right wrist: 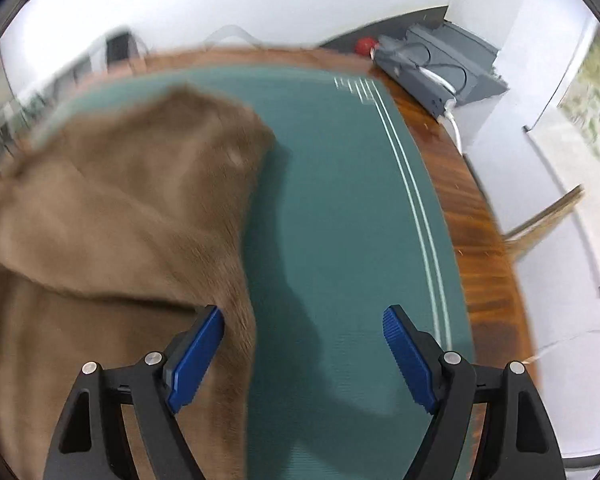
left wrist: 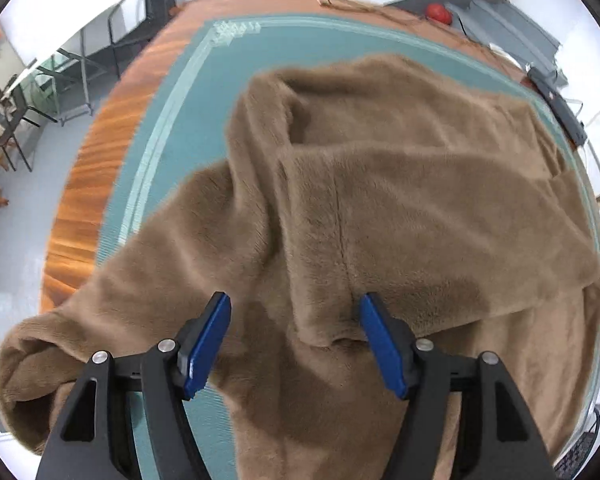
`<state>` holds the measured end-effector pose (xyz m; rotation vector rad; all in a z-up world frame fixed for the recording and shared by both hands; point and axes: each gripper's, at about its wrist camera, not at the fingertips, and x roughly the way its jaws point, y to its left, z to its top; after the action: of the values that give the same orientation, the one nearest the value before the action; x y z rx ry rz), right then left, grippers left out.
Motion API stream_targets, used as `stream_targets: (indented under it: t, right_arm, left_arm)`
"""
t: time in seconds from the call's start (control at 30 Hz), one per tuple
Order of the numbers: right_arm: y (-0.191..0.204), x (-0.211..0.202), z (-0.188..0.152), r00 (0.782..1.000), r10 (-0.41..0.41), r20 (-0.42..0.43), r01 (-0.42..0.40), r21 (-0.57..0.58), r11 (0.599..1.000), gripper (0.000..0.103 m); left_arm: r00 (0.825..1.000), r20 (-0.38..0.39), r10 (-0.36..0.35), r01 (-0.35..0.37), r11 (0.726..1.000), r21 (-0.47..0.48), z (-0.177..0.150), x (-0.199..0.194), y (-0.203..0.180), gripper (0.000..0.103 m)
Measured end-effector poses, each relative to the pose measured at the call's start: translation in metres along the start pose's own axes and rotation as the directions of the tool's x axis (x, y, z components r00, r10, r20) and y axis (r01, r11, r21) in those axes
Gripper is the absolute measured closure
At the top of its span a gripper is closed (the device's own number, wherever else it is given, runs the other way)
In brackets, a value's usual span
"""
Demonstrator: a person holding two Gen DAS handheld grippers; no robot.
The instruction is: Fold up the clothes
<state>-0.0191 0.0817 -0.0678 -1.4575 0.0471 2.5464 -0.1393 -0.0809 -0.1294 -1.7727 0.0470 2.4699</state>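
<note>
A brown fleece garment point(left wrist: 380, 200) lies partly folded on a teal mat point(left wrist: 220, 64), with one sleeve trailing off toward the lower left. My left gripper point(left wrist: 293, 298) hovers over a folded edge of the garment with its blue pads apart and pressing on nothing. In the right wrist view the garment point(right wrist: 120, 200) fills the left half, blurred. My right gripper point(right wrist: 303, 312) stands wide open at the garment's right edge. Its left pad is over the cloth and its right pad over the bare mat point(right wrist: 332, 180).
The mat lies on a wooden table point(left wrist: 112, 140) whose edge point(right wrist: 472, 208) runs close on the right. A grey case point(right wrist: 440, 68), a red ball point(right wrist: 365, 45) and a black power strip point(left wrist: 556, 108) sit near the far right corner. Chairs point(left wrist: 140, 20) stand beyond the left edge.
</note>
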Motion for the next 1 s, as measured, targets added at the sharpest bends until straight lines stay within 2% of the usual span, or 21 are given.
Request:
stream_targets:
  t: [0.07,0.17,0.27,0.33,0.43,0.5,0.53,0.6,0.7,0.83,0.9,1.0]
  right_arm:
    - [0.003,-0.011,0.016,0.999,0.030,0.045,-0.031,0.031,0.999,0.020]
    - [0.023,-0.006,0.038,0.997,0.044,0.065,-0.047,0.047,0.998,0.019]
    - [0.043,0.029,0.062,0.998,0.050,0.024,-0.050,0.006,0.999,0.019]
    - [0.057,0.059,0.075,0.999,0.045,-0.021,-0.046,-0.033,0.998,0.019]
    - [0.067,0.092,0.084,0.995,-0.085,-0.047,0.081,-0.092,0.993,0.019]
    - [0.059,0.104,0.087,0.986,-0.160,-0.046,0.156,-0.082,0.984,0.019]
    - [0.051,0.109,0.088,0.983,-0.177,-0.051,0.174,-0.059,0.983,0.019]
    - [0.038,0.116,0.089,0.985,-0.158,-0.075,0.157,-0.016,0.987,0.018]
    - [0.043,0.115,0.089,0.978,-0.204,-0.052,0.202,-0.050,0.978,0.015]
    - [0.055,0.110,0.089,0.974,-0.224,-0.047,0.219,-0.095,0.971,0.015]
    - [0.059,0.095,0.088,0.981,-0.189,-0.041,0.185,-0.092,0.978,0.015]
    - [0.074,0.050,0.077,0.996,-0.089,0.017,0.091,-0.105,0.990,0.014]
  left_arm:
    - [0.999,0.037,0.006,-0.006,1.000,-0.004,0.006,-0.011,0.002,0.031]
    - [0.996,0.088,0.012,-0.011,1.000,-0.011,0.013,-0.024,0.001,0.031]
    - [0.997,0.081,-0.003,0.002,1.000,0.012,0.022,-0.016,-0.001,0.031]
    - [0.998,0.064,0.013,-0.015,0.999,0.034,0.026,-0.002,-0.010,0.031]
    - [0.999,0.020,0.048,-0.049,0.998,0.030,0.026,0.021,-0.006,0.031]
    - [0.999,0.001,0.047,-0.047,0.999,-0.003,0.022,0.031,0.003,0.031]
    - [1.000,-0.006,0.029,-0.029,0.999,-0.019,0.021,0.034,0.008,0.028]
    - [1.000,-0.010,0.010,-0.011,0.999,-0.034,0.019,0.039,0.013,0.024]
    - [1.000,-0.010,0.014,-0.015,0.999,-0.029,0.020,0.041,0.013,0.023]
    - [1.000,-0.007,0.022,-0.022,0.999,-0.032,0.019,0.038,0.012,0.023]
    - [1.000,0.007,0.016,-0.015,0.998,-0.053,0.016,0.029,0.013,0.023]
    - [0.999,0.040,0.005,-0.001,0.996,-0.086,0.008,0.013,0.014,0.023]
